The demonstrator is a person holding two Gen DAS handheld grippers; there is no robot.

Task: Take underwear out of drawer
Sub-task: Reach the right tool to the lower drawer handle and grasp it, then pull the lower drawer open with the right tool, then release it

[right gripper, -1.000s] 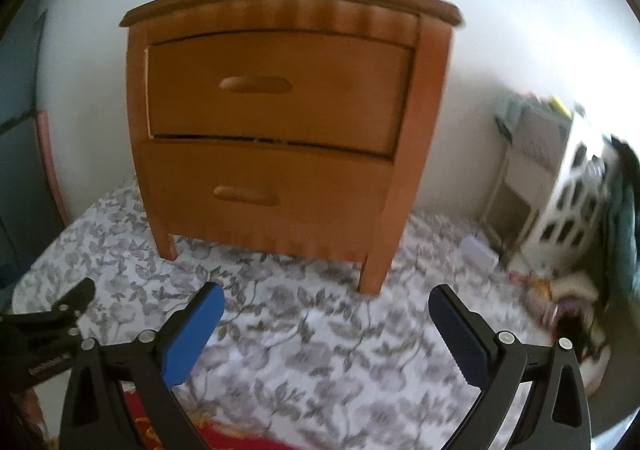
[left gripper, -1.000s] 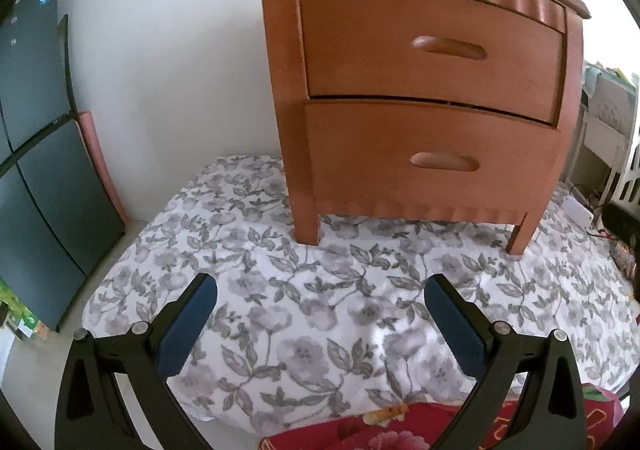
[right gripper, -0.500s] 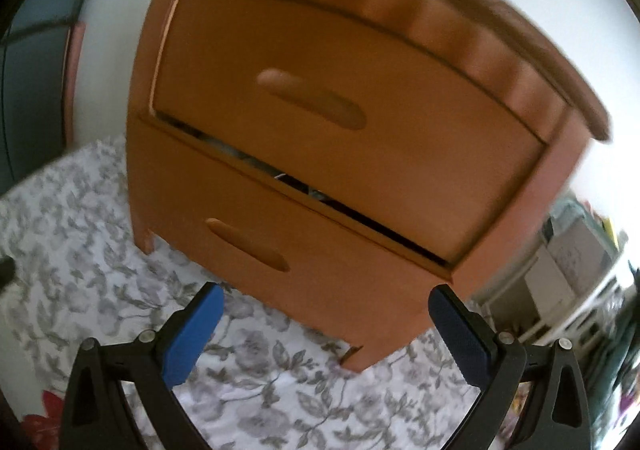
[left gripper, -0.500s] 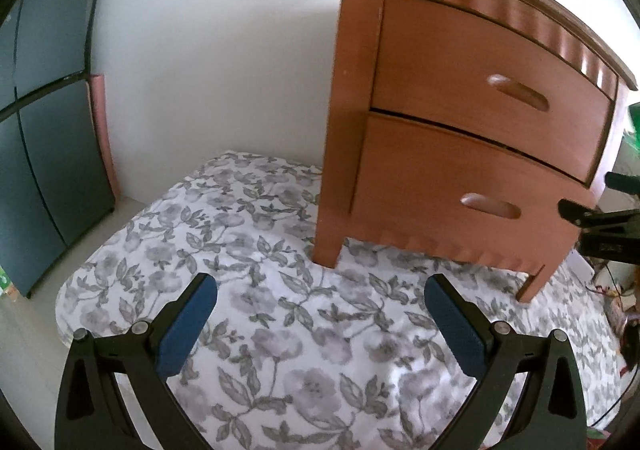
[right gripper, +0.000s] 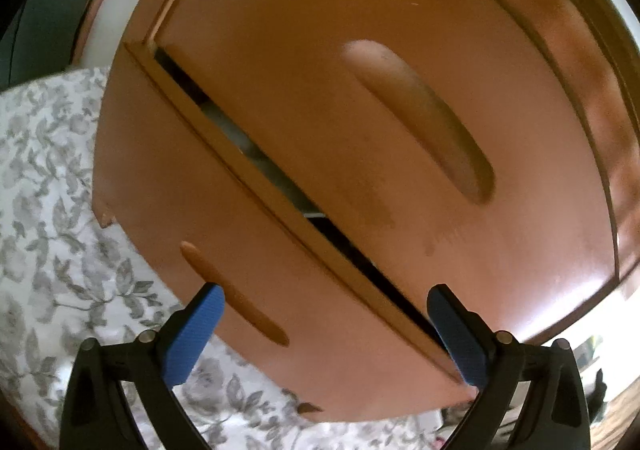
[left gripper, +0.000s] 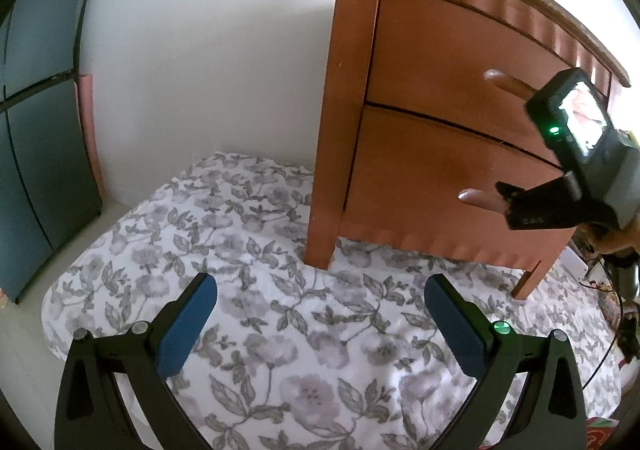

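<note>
Since a moment ago my right tongs point(right gripper: 322, 324) have closed in on the nightstand point(left gripper: 440, 138), whose front now fills that view. Their blue pads stand wide apart, holding nothing, just short of the lower drawer point(right gripper: 256, 290), its handle point(right gripper: 234, 294) between them. The upper drawer point(right gripper: 400, 98) sits slightly ajar; something pale shows in the gap, too blurred to name, so I cannot see any underwear. My left tongs point(left gripper: 320, 320) hang apart over the flowered bedspread point(left gripper: 248, 234).
</note>
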